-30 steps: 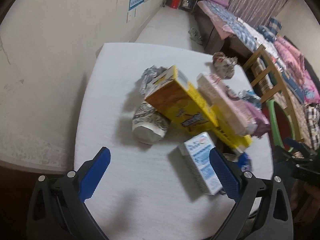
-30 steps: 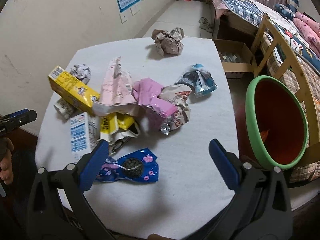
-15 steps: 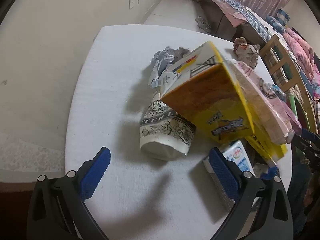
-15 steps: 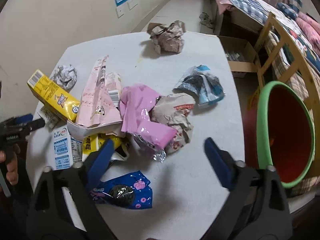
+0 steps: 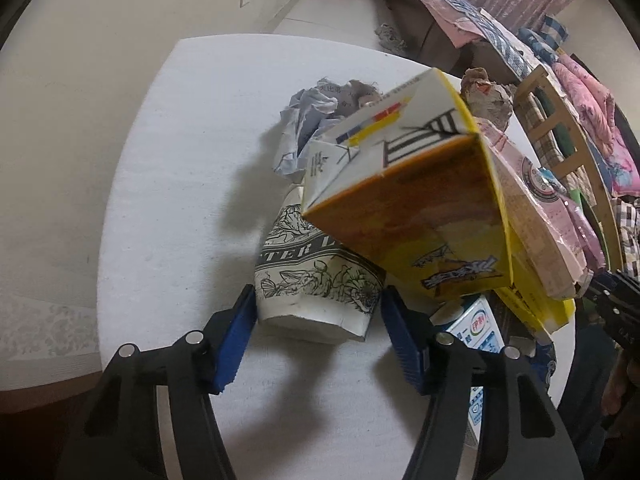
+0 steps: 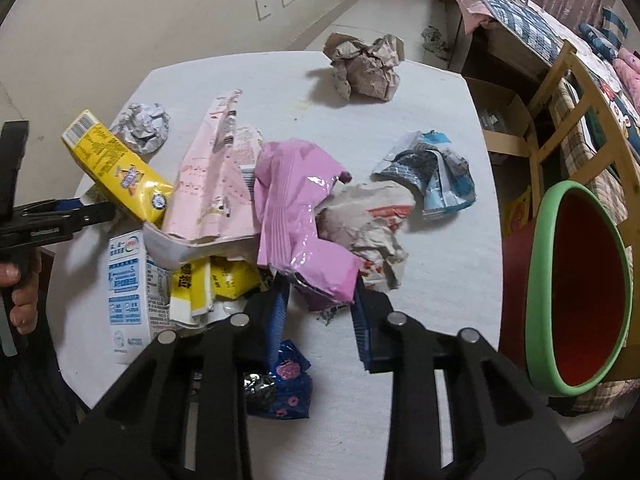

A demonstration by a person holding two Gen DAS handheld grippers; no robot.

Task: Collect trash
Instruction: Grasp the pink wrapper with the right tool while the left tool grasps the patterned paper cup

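White table point(image 5: 168, 200) cluttered. Left gripper point(image 5: 316, 320) pinches paper cup point(image 5: 316, 280); right gripper point(image 6: 320, 300) clamps pink bag point(image 6: 296, 216). Lifting the cup risks toppling the yellow carton point(image 5: 412, 208) resting on it.

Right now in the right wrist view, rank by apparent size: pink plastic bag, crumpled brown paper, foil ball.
1. pink plastic bag, largest
2. crumpled brown paper, though farther from camera
3. foil ball, smallest
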